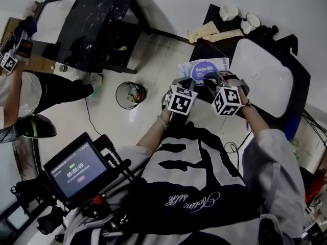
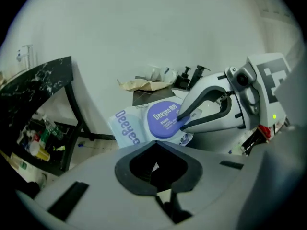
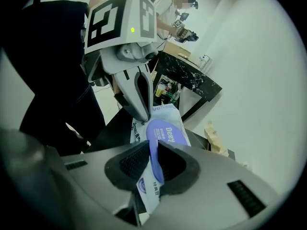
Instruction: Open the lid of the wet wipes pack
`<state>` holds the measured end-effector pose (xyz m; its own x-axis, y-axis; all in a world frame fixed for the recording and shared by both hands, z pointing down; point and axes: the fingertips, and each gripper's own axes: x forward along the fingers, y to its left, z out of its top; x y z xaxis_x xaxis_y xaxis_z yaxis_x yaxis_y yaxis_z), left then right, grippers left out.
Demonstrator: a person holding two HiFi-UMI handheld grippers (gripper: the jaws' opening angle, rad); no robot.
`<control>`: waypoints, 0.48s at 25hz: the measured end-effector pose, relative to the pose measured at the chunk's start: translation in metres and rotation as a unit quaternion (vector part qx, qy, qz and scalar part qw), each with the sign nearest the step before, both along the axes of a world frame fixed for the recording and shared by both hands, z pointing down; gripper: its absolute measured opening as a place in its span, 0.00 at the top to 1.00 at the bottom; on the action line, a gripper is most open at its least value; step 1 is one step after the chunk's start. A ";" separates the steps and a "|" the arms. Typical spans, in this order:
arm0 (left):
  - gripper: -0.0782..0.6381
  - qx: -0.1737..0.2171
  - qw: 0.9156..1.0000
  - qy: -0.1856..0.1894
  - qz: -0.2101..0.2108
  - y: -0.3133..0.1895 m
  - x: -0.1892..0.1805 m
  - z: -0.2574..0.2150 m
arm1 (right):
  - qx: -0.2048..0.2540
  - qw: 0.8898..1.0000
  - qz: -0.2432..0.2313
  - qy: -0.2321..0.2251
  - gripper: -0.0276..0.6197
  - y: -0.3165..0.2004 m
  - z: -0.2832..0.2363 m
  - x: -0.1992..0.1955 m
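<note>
The wet wipes pack (image 1: 203,68) is pale blue with a round purple lid (image 2: 162,119) and is held up in the air between my two grippers. My left gripper (image 3: 140,115) is shut on the pack's far edge, and its marker cube (image 1: 181,99) shows in the head view. My right gripper (image 2: 181,122) is shut on the rim of the purple lid (image 3: 165,134), where lid and pack pass between its jaws. The lid lies flat against the pack (image 2: 125,130).
A white basin (image 1: 263,75) sits on the black table (image 1: 209,50) just right of the pack, with two cups (image 1: 228,10) and crumpled cloth (image 1: 212,33) behind. A waste bin (image 1: 130,94) stands on the floor. Another person (image 1: 15,86) stands at the left beside a dark marble table (image 1: 97,19).
</note>
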<state>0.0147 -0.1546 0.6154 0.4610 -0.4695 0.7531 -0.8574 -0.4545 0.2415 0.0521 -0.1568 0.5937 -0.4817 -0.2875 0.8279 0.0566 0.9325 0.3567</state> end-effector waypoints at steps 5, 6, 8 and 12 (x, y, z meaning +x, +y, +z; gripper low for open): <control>0.89 -0.036 0.999 0.006 0.037 0.000 0.005 0.005 | -0.031 0.998 0.024 -0.040 0.87 -0.006 -0.005 0.002; 0.89 -0.041 0.998 0.013 0.040 0.000 0.005 0.005 | -0.034 0.998 0.028 -0.051 0.87 -0.008 -0.009 0.001; 0.89 -0.038 0.998 0.009 0.051 0.000 0.006 0.004 | -0.043 0.995 0.038 -0.079 0.87 -0.014 -0.019 -0.002; 0.89 -0.031 0.998 0.008 0.049 0.000 0.006 0.003 | -0.041 0.995 0.018 -0.092 0.87 -0.020 -0.038 -0.008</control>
<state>0.0210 -0.1545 0.6181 0.5149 -0.3749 0.7710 -0.8054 -0.5196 0.2852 0.0443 -0.1767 0.5560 -0.6188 -0.2416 0.7475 -0.0360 0.9593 0.2802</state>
